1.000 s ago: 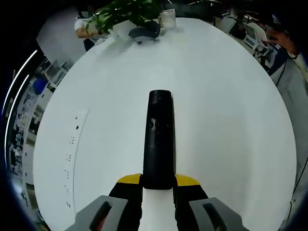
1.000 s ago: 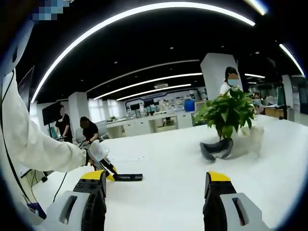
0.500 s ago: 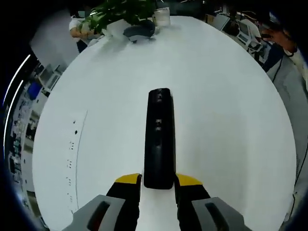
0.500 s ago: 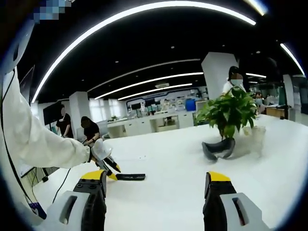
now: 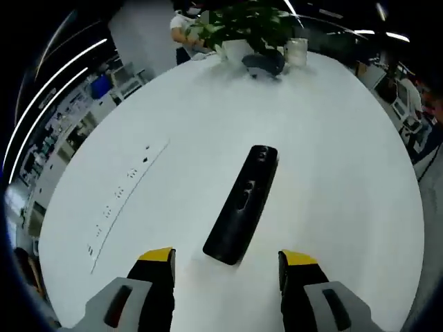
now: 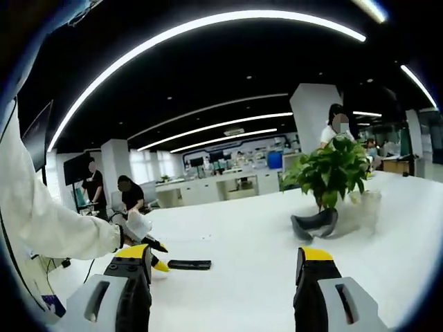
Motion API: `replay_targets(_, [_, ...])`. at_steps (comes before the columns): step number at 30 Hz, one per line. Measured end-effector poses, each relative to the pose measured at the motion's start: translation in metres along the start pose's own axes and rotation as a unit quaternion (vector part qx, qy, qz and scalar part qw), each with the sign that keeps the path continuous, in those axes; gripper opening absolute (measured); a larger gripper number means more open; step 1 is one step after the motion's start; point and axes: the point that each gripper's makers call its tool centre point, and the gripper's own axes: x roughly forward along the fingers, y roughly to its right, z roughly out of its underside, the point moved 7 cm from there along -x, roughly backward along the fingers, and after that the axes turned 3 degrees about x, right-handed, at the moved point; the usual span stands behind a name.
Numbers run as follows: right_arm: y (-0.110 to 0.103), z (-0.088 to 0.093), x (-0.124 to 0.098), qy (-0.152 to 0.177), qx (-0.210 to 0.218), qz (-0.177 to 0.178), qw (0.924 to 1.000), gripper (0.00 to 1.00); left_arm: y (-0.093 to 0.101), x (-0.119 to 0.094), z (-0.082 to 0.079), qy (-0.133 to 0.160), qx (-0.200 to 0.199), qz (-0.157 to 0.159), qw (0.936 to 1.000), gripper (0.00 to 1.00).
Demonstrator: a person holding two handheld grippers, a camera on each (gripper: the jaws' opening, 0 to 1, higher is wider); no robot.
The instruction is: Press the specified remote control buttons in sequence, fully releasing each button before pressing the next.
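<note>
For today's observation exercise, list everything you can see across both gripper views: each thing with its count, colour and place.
remote control: one, black, flat on the table between and ahead of the left gripper's jaws, untouched
table: one, white, large and rounded
potted plant: one, green leaves, far end of the table
curved object: one, dark grey, at the plant's foot
cup: one, pale, beside the plant
people: several, in the office background
sleeve: one, white, holding the left gripper
left gripper: jaws black with yellow tips, open
right gripper: jaws black with yellow tips, open, above the table
</note>
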Motion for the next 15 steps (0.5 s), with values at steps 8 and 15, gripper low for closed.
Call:
replay_targets(8, [-0.008,0.002,-0.003,0.0,-0.005,-0.015,0.9999,0.89,0.032,-0.048,0.009,0.091,-0.082,-0.026,0.9921,0.81])
replay_targets(15, [-0.017,0.008,-0.012,-0.004,-0.01,-0.03,0.9995,0.92,0.068,-0.093,0.026,0.167,-0.13,-0.065,0.9751,0.98])
